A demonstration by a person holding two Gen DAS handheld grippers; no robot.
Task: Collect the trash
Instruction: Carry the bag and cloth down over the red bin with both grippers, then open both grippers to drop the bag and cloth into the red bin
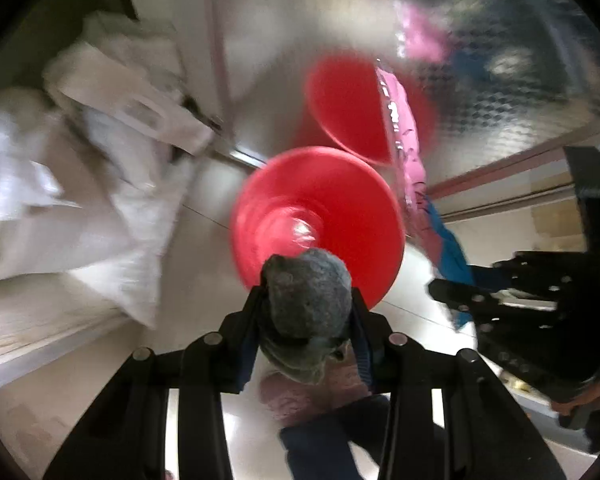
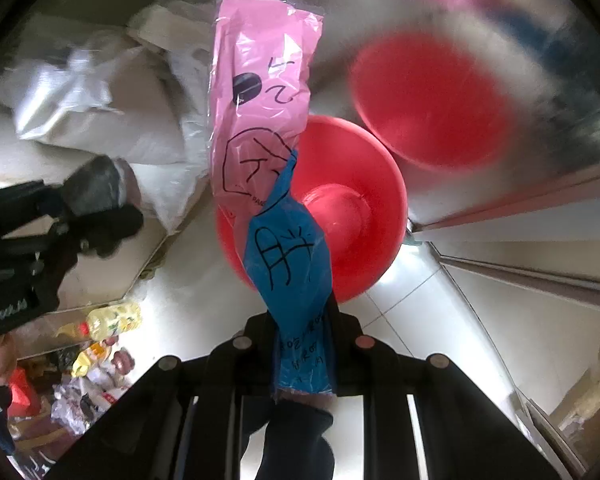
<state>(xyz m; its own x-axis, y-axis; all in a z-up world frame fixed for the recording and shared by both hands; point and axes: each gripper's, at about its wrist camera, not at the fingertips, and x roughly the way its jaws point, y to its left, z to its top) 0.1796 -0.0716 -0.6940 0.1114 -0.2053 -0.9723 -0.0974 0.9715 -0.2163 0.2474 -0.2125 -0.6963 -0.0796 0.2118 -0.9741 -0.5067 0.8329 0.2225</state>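
In the left wrist view my left gripper (image 1: 306, 296) is shut on a grey crumpled wad (image 1: 308, 292), right above the open mouth of a round red bin (image 1: 320, 208) on the floor. In the right wrist view my right gripper (image 2: 302, 312) is shut on the blue end of a long pink and blue plastic wrapper (image 2: 260, 92), which reaches out over the same red bin (image 2: 356, 208). Each gripper shows in the other's view: the left gripper (image 2: 76, 216) with the wad (image 2: 96, 184), and the right gripper (image 1: 472, 296) with the wrapper (image 1: 408, 148).
A shiny patterned metal panel (image 1: 520, 80) behind the bin mirrors it as a second red disc (image 2: 428, 104). White woven sacks (image 1: 80, 184) lie to the left. A yellow bottle (image 2: 112, 320) and a heap of packaging (image 2: 88, 392) lie lower left. The floor is pale tile.
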